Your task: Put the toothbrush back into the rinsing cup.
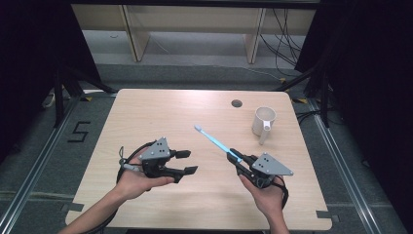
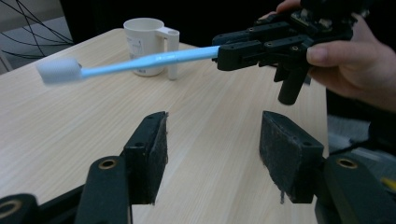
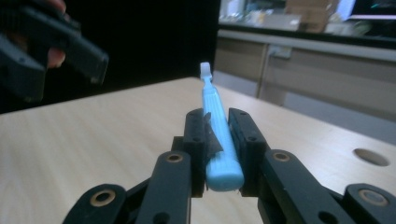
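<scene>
Progress check: the table [image 1: 160, 117] carries a white cup [image 1: 264, 121] at its far right, standing upright and empty as far as you can see. The light-blue toothbrush [image 1: 214, 140] is already picked up, so the grasp is done; delivery, probably into the cup, remains. Your right gripper [image 1: 233, 155] pinches the handle end, jaws pressed on it, brush head aimed forward and left, lifted off the wood. Your left gripper [image 1: 187, 162] hovers near the table's middle, jaws spread, holding nothing.
</scene>
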### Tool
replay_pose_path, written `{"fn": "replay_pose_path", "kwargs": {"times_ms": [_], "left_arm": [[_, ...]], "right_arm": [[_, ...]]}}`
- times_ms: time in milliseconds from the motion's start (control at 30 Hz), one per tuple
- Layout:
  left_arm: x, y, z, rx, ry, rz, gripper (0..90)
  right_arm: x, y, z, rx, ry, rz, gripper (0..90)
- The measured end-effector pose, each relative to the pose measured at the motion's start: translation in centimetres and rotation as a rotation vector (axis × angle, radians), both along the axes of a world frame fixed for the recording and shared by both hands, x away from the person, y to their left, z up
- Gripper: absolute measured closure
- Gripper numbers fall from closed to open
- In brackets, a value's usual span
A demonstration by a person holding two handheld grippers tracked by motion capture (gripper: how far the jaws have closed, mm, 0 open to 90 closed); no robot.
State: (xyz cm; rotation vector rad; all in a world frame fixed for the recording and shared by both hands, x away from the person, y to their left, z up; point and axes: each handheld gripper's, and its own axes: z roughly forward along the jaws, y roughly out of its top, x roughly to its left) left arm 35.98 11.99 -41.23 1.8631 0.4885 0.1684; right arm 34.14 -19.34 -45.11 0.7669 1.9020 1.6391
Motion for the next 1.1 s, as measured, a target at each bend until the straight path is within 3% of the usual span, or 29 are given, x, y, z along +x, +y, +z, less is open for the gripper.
{"fn": "replay_pose_path", "kwargs": {"times_ms": [67,100,133,167,267,367,400,433,567,600,667,733,833,1100], "left_arm": [[0.5,-0.2,-0.3,-0.048,0.041,0.015,41.4],[0.8,-0.3,-0.4,-0.078,0.062,0.022,41.4],[1.2,-0.4,-0.5,-0.111,0.082,0.032,41.5],[1.6,-0.5,-0.5,-0.145,0.100,0.044,41.6],[2.8,-0.8,-0.3,-0.236,0.142,0.072,41.9],[3.6,-1.2,0.2,-0.278,0.149,0.089,42.1],[3.8,-1.3,0.4,-0.300,0.158,0.093,42.1],[4.0,-1.4,0.6,-0.319,0.165,0.096,42.1],[4.6,-1.9,1.4,-0.387,0.172,0.102,42.1],[4.8,-2.0,1.6,-0.396,0.175,0.102,42.1],[5.0,-2.3,2.0,-0.424,0.177,0.097,42.0],[5.1,-2.6,2.4,-0.440,0.183,0.096,41.7],[5.3,-2.9,2.8,-0.466,0.193,0.091,41.4],[5.8,-3.0,3.6,-0.494,0.194,0.100,40.8]], "right_arm": [[0.1,0.0,0.5,0.011,-0.050,-0.023,78.8],[0.0,0.1,0.7,0.017,-0.049,-0.051,78.8],[0.1,0.1,1.0,0.015,-0.084,-0.058,78.8],[-0.1,0.3,1.2,0.035,-0.067,-0.074,78.8],[-0.1,0.6,2.0,0.054,-0.095,-0.104,78.8],[0.0,1.0,2.8,0.091,-0.140,-0.128,78.8],[0.0,0.9,3.0,0.071,-0.160,-0.140,78.8],[0.0,1.2,3.2,0.108,-0.157,-0.144,78.8],[0.1,1.5,3.9,0.097,-0.209,-0.143,78.8],[0.1,1.7,4.0,0.104,-0.208,-0.144,78.8],[0.2,2.0,4.3,0.100,-0.250,-0.149,78.8],[0.0,2.2,4.5,0.104,-0.234,-0.137,78.9],[0.0,2.3,4.6,0.094,-0.257,-0.140,78.8],[-0.1,2.4,4.5,0.089,-0.262,-0.131,78.8]]}}
